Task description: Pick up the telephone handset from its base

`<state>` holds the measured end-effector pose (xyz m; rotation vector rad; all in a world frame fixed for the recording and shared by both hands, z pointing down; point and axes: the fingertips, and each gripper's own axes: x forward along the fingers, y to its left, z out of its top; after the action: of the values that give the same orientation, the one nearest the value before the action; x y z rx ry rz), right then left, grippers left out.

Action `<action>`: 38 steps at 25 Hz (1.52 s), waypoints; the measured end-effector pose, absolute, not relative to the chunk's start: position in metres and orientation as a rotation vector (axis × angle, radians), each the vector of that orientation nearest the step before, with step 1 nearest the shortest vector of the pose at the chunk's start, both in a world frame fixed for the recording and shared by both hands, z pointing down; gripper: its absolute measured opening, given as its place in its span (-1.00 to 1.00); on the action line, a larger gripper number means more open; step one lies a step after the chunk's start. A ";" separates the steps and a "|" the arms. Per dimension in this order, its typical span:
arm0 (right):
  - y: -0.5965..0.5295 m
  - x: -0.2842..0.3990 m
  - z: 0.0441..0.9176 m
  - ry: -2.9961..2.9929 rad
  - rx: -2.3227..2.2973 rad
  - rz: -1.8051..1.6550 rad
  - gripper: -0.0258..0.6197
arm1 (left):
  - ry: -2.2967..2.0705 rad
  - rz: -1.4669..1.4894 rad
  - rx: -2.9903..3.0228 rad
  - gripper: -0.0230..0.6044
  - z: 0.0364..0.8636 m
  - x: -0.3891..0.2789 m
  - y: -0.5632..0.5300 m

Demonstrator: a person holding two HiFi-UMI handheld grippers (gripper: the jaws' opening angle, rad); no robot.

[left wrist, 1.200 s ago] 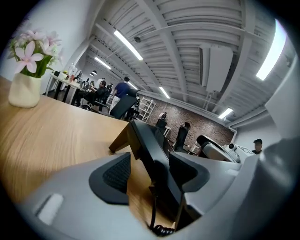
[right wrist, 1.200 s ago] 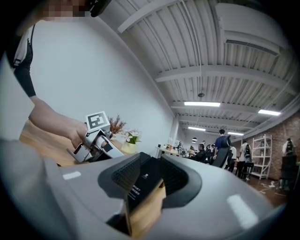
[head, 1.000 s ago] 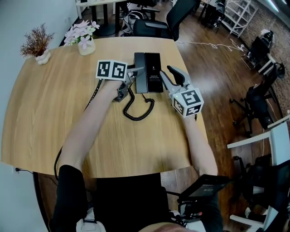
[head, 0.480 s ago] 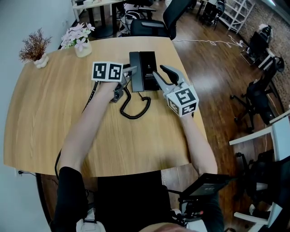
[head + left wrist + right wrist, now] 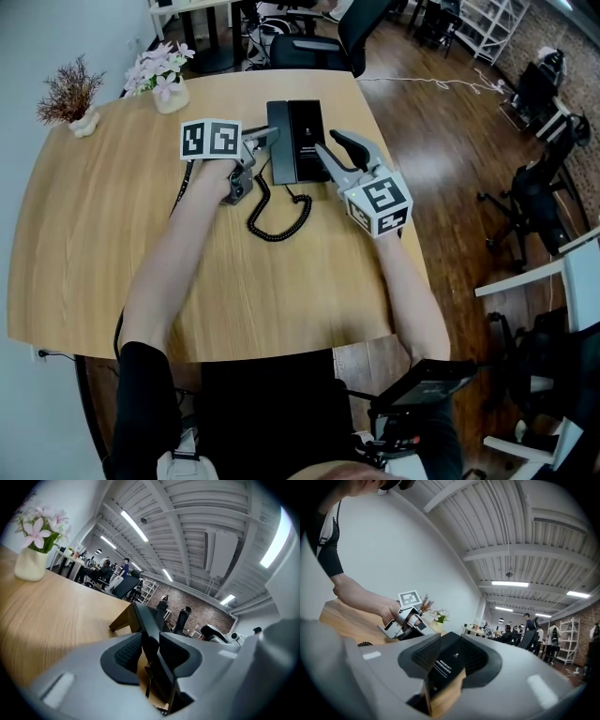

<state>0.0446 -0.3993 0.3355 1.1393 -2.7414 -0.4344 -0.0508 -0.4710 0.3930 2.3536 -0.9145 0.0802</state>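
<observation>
A black desk telephone base (image 5: 309,141) lies on the round wooden table (image 5: 112,244), with the handset (image 5: 277,141) resting along its left side. A coiled cord (image 5: 277,220) loops toward me. My left gripper (image 5: 258,145) reaches in from the left. In the left gripper view its jaws are closing with the handset (image 5: 145,625) between them, and a sliver of wood still shows beside one pad (image 5: 124,651). My right gripper (image 5: 333,155) is at the base's right edge. It stands open, with the base (image 5: 447,663) lying between its jaws.
A white vase of pink flowers (image 5: 159,80) and a dried plant (image 5: 70,94) stand at the table's far left. A black office chair (image 5: 319,47) is behind the table. A cable (image 5: 183,202) trails from my left gripper. Bare wood lies on the near side of the cord.
My left gripper's jaws have narrowed around the handset. Both hands have stayed about where they were at the telephone.
</observation>
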 end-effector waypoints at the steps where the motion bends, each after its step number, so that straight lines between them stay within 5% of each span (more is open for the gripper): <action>1: -0.399 0.044 0.336 -2.742 1.136 -0.430 -0.50 | -0.909 0.078 2.353 -0.54 0.393 -0.051 -0.471; 9: -0.399 0.043 0.337 -2.741 1.128 -0.419 -0.50 | -0.976 0.121 2.398 -0.55 0.390 -0.049 -0.468; 24: -0.398 0.049 0.337 -2.767 1.136 -0.375 -0.50 | -0.697 -0.402 2.398 -0.81 0.330 -0.051 -0.442; 38: -0.401 0.049 0.340 -2.766 1.135 -0.332 -0.51 | -0.729 -0.472 2.183 -0.82 0.370 -0.068 -0.458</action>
<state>0.0493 -0.4008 0.3405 1.1352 -2.7665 -0.3315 -0.0684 -0.4582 0.3700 2.1830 -0.7292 -0.4723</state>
